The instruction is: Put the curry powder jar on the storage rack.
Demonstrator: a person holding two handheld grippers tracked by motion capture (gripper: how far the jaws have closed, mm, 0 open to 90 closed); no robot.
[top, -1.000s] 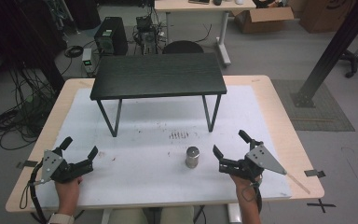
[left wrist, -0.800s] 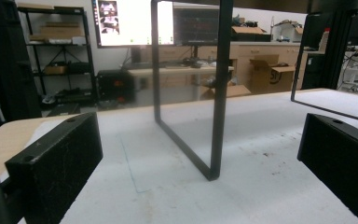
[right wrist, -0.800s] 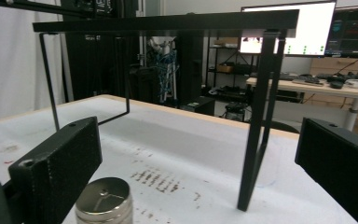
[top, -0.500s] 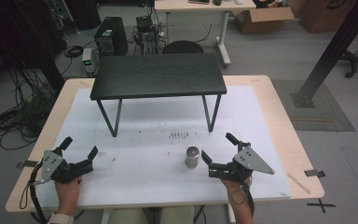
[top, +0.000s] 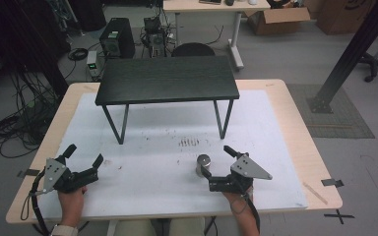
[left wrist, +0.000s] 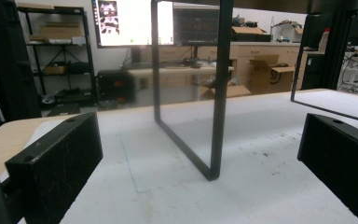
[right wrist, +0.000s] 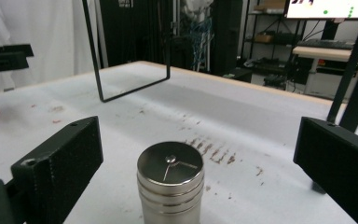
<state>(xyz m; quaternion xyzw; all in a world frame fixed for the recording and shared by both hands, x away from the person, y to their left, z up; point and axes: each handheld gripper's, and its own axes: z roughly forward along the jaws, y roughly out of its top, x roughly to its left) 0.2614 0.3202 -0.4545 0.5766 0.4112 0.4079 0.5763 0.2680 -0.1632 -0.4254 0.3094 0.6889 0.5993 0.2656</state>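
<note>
Steel canister (top: 203, 165): stands upright on the white table cover (top: 152, 162), near the front edge, in front of the small black table (top: 167, 79).
High view, right gripper (top: 218, 167): jaws spread wide, lying low beside the canister, apparently lined up to close on it.
High view, left gripper (top: 84, 156): jaws spread, holding nothing, resting well apart at the cover's left, likely waiting.
Left gripper view: open jaws frame a black table leg (left wrist: 218, 88); nothing between them.
Right gripper view: canister (right wrist: 170, 184) sits upright, centred between the open jaws, untouched; reddish smudges (right wrist: 212, 151) just behind it.
</note>
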